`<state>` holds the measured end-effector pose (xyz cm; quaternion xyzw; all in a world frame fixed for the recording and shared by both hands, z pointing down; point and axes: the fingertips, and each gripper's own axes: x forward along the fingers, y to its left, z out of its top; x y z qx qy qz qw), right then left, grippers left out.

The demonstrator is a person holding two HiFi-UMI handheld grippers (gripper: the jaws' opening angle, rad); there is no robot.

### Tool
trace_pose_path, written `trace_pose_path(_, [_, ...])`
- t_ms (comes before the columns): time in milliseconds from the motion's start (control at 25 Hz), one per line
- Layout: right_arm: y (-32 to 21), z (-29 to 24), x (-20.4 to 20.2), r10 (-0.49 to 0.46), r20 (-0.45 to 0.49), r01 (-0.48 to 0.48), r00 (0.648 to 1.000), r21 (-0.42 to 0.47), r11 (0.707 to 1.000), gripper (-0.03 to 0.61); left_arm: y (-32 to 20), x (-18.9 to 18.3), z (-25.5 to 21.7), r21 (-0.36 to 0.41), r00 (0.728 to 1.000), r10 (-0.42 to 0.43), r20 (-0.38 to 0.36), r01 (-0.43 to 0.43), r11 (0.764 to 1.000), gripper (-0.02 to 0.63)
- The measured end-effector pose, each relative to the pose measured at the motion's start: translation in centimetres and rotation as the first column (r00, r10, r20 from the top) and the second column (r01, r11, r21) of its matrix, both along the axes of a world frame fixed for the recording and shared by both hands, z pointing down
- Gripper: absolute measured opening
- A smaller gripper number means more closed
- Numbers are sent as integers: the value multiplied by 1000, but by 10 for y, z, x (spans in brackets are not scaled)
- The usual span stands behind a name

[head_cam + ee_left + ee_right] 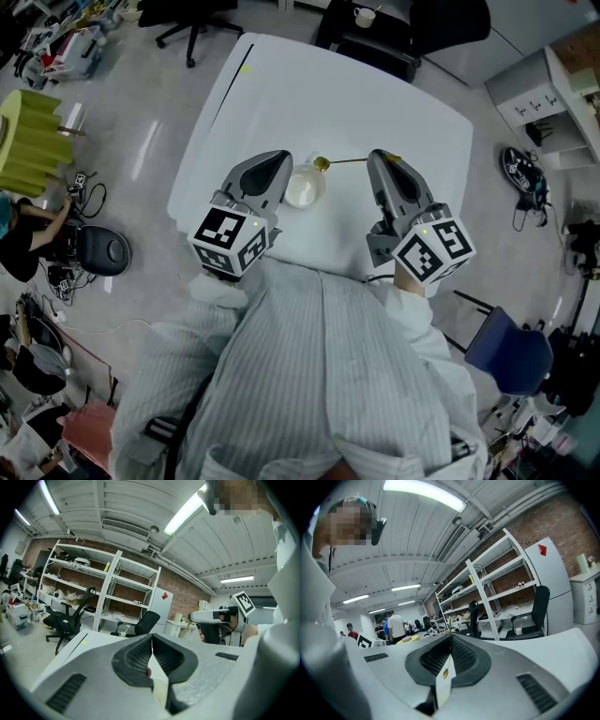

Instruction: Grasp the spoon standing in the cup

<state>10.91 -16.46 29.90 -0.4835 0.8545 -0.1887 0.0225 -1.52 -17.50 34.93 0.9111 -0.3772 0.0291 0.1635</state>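
A clear plastic cup (305,186) is over the white table (281,94), right against the tip of my left gripper (284,178). In the left gripper view the jaws meet at their tips (152,638), and a pale part of the cup (159,691) shows in the gap beneath. My right gripper (384,157) is shut on the handle of a gold spoon (352,161). The spoon lies level, out of the cup, with its bowl just above the cup's rim. In the right gripper view the thin handle (450,641) runs between the closed pads.
The person's striped shirt (309,375) fills the near side. A black office chair (192,19) and a dark seat bearing a white mug (364,16) stand beyond the table. A yellow object (33,136) is on the floor at left, a blue chair (511,356) at right.
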Motion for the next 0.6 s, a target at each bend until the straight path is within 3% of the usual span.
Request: trace_pose_path(600, [16,-19,21,52,-40,-50,998,47,998,11,9,12,-17,28,998,55,0,-55,998,12])
